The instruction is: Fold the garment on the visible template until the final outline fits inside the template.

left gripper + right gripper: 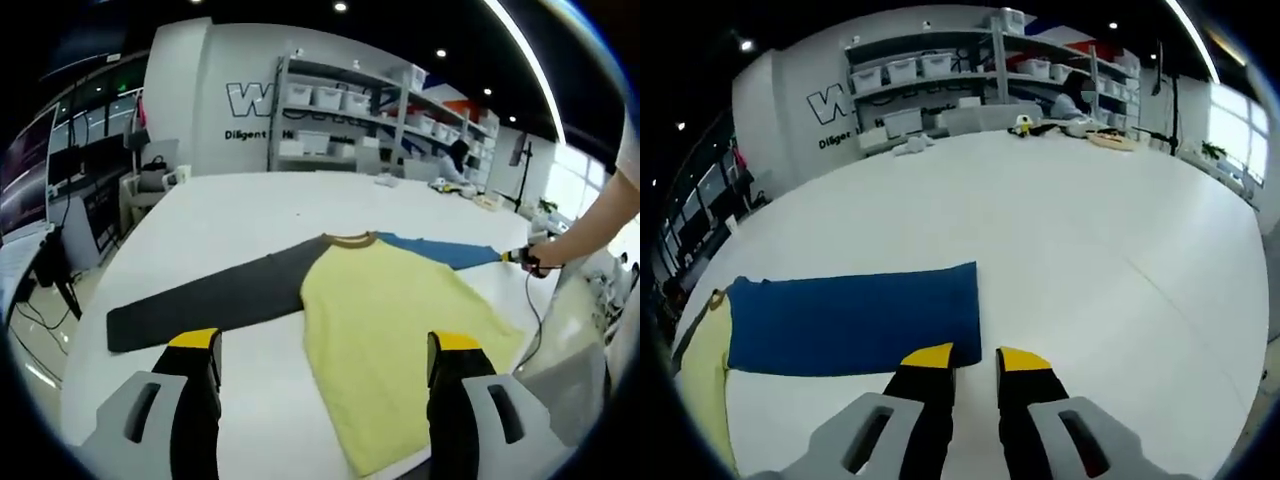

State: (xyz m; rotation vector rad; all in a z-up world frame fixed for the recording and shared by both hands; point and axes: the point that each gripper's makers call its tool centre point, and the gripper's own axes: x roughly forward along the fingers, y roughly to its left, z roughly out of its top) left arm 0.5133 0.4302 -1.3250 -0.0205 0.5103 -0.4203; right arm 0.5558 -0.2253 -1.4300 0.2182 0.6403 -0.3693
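Shirt (390, 310) laid flat on the white desk (240, 210), yellow body toward the left claw (330, 355), collar (350, 240) on the far side, dark grey sleeve (200, 300) stretched out one way and blue sleeve (855, 320) the other. No template outline readable on the desk from either view.

Left claw held above the desk near the yellow hem, jaws wide apart, gripping nothing. Right claw (975, 358) just beside the blue cuff's lower corner, yellow tips close together with a narrow gap between them, nothing pinched (the left gripper view also shows it far off at the end of the blue sleeve (525, 258), on the person's arm).

Likely handling: thin, soft knit, light, limp when lifted, prone to drag and wrinkle on the smooth desk. Best taken by an edge rather than mid-panel: cuff ends first for turning the sleeves in over the body, then the hem corners. Single-layer pinch wanted, low lift, so the rest stays flat.
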